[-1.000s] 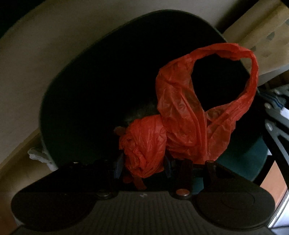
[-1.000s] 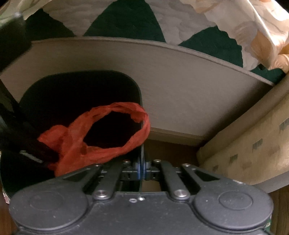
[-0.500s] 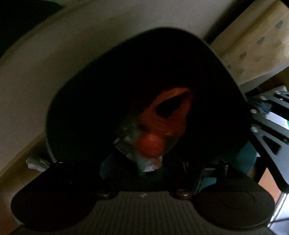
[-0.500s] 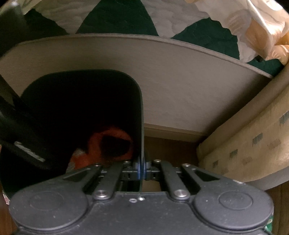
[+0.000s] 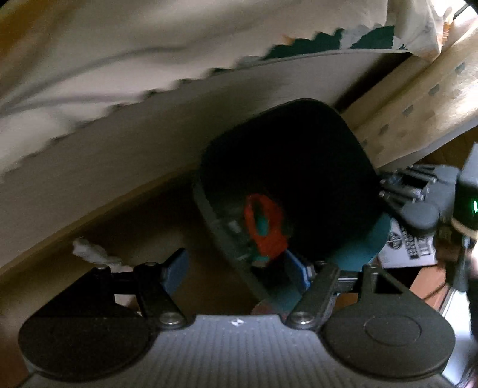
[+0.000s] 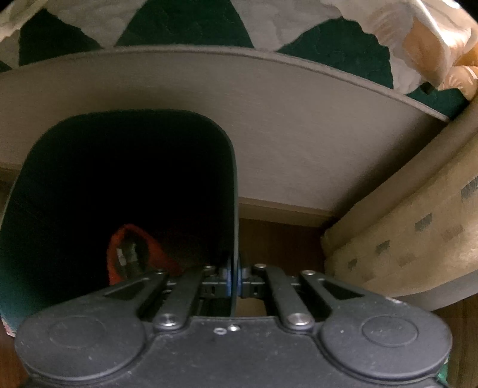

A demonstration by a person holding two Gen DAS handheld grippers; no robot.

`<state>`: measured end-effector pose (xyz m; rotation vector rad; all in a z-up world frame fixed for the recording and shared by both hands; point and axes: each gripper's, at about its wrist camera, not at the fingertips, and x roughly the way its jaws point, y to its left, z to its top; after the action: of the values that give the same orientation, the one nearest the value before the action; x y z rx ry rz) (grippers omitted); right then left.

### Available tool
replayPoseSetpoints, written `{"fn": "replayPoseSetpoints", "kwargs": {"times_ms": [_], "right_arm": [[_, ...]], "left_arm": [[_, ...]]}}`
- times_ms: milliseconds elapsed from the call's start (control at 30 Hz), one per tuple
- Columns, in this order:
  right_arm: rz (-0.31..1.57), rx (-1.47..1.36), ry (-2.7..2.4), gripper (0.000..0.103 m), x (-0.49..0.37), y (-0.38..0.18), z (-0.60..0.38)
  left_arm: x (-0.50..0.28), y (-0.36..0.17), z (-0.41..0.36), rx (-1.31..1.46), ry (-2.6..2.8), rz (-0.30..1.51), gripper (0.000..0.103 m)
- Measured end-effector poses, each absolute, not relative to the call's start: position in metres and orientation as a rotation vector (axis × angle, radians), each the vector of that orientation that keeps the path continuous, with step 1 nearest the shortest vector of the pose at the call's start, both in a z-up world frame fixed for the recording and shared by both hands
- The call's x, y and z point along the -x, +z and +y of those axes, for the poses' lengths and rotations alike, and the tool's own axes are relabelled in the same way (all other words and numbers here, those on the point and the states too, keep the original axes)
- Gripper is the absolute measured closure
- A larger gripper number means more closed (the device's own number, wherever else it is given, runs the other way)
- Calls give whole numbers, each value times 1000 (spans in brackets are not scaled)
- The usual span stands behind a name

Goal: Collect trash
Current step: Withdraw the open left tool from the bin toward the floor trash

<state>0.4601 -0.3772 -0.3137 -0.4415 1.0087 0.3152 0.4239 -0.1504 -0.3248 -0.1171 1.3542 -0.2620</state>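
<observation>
Beyond both claws, furthest ahead of the fingers, a grey bed side panel [image 6: 269,125] runs across the view, with a cream and dark green quilt [image 6: 185,21] hanging over its top edge. To the right of the right claw a tan patterned mattress edge [image 6: 418,238] leans in at an angle, and the brown wooden floor [image 6: 277,238] shows just ahead of that claw's fingertips.

The dark green trash bin [image 6: 236,185] stands directly in front of the right gripper [image 6: 233,282], its mouth open toward the camera and its inside mostly black. The right claw is clamped on the bin's thin right-hand rim, the wall passing straight between its closed fingers.

The left gripper [image 5: 236,268] hangs above the bin [image 5: 352,140], which lies ahead of it and a little to its right. Its jaws stand wide apart with nothing between them; the blue fingers [image 5: 176,268] touch no object. The right gripper [image 5: 418,206] appears at the bin's far right edge in this view.

The red plastic bag [image 5: 266,229], the piece of trash, lies crumpled down inside the bin, just ahead of the left claw's right finger, and low and left of the right claw [image 6: 134,253].

A small white crumpled tissue [image 5: 92,253] lies on the floor outside the bin, just beyond the left claw's left finger.
</observation>
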Motion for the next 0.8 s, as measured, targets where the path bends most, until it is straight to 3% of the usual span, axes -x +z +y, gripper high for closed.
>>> {"fn": "replayPoseSetpoints", "kwargs": {"times_ms": [167, 567, 800], "right_arm": [[1036, 437, 274, 100, -462, -317, -388], [1137, 398, 128, 100, -441, -312, -441], [1161, 408, 91, 98, -438, -317, -442]], "left_arm": [[-398, -342, -106, 81, -167, 1388, 33], [-372, -510, -21, 306, 162, 1721, 33], [-352, -578, 26, 539, 344, 1776, 33]]}}
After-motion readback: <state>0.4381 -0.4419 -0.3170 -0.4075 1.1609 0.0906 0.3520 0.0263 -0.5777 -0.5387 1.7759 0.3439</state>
